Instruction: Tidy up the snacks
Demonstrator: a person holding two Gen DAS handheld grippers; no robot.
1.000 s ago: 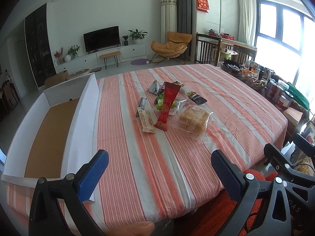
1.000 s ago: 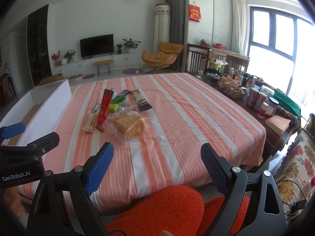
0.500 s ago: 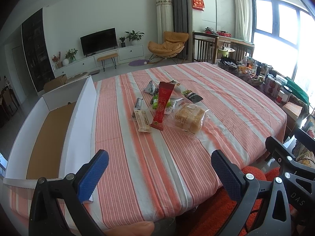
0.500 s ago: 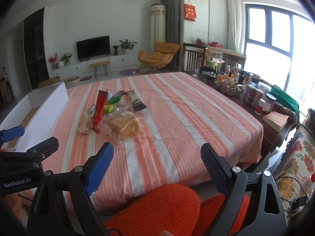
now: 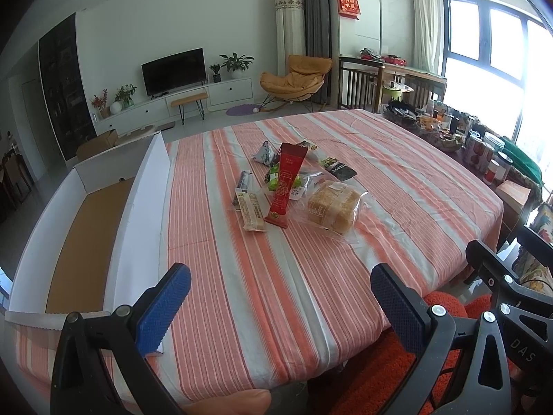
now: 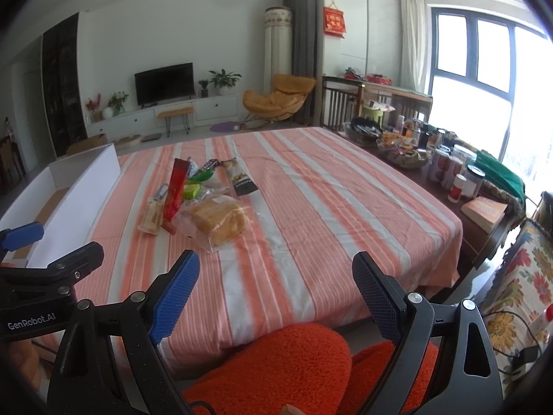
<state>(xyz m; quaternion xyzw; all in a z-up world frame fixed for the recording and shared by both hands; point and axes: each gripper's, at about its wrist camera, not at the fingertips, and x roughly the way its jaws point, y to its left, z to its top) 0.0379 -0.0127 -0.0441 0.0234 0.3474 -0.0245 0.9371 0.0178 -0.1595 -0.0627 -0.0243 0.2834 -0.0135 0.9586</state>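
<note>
Both my tongs are spread wide with nothing in them, left tongs (image 5: 280,297) and right tongs (image 6: 276,292) hanging at the near edge of the bench (image 5: 397,180), well short of the snacks. The snack pile sits mid-bench: a bagged bread loaf (image 5: 333,205), a tall red packet (image 5: 285,186) leaning over the others, a pale wafer bar (image 5: 252,209), a dark packet (image 5: 340,169) behind, plus some green and grey ones I can't make out. The white box (image 5: 145,200) is off to the left, nothing in it that I can see.

My worry is the overlap. Grab the red packet and it probably drags the bar or the green stuff along. The loaf's loose clear bag looks slippery, so pinching only film could let it slide out, and squeezing harder squashes the bread. The striped cloth could also bunch up if a tip digs in.
</note>
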